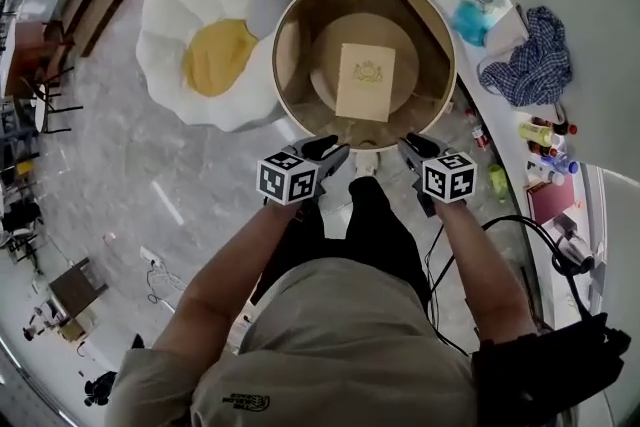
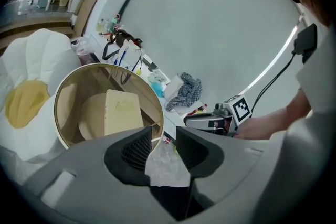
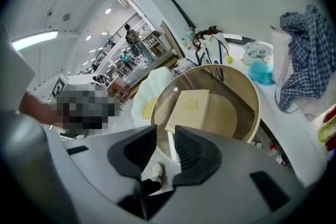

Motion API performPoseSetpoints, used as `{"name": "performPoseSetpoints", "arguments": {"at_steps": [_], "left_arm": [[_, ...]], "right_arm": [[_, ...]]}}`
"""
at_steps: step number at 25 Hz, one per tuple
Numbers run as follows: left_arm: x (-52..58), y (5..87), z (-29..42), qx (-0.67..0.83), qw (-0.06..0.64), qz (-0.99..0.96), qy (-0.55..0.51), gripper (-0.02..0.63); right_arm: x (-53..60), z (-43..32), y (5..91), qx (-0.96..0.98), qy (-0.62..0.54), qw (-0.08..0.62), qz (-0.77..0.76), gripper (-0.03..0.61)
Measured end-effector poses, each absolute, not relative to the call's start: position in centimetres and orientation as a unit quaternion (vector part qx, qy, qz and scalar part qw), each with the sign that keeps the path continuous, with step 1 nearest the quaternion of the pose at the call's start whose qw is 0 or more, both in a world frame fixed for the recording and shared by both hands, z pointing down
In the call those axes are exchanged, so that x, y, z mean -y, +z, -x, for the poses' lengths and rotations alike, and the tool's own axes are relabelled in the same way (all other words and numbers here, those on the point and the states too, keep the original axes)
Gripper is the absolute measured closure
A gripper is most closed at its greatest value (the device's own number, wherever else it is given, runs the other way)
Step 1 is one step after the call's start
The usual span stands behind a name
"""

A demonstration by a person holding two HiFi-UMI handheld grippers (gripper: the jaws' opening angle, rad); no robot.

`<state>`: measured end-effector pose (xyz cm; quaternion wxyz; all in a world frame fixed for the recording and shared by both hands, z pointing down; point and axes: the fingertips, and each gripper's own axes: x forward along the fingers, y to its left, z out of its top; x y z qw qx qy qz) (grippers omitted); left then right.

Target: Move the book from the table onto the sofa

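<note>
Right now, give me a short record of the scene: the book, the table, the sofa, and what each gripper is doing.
book: book lies flat near the middle of the table, untouched
table: round table with a clear top and a light rim
sofa: white sofa with a yellow centre, left of the table in the head view
left gripper: left gripper has its jaws apart, nothing between them, at the table's near edge
right gripper: right gripper is the same, short of the book
task state: book not yet picked up

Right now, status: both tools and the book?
Left tool open, empty. Right tool open, empty. Book flat on round table, untouched. Nothing between tools and book.
</note>
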<state>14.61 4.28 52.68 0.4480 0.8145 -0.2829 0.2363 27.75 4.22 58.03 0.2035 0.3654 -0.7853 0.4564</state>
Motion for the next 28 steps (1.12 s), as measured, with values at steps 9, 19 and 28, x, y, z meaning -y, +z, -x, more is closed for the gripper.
{"name": "performPoseSetpoints", "arguments": {"at_steps": [9,19,28], "left_arm": [[2.3,65.2,-13.5,0.296,0.465,-0.785,0.282,0.468],[6.5,76.3,-12.1,0.298,0.507,-0.756,0.289,0.413],[6.6,78.7,-11.6,0.317,0.566,-0.718,0.251,0.411]], "right_arm": [[0.5,-27.3,68.3,0.753,0.502,0.185,-0.383,0.454],[4.0,-26.0,77.8,0.709,0.550,0.153,-0.414,0.430],[4.7,-24.7,78.6,0.693,0.580,0.127,-0.409,0.460]]}}
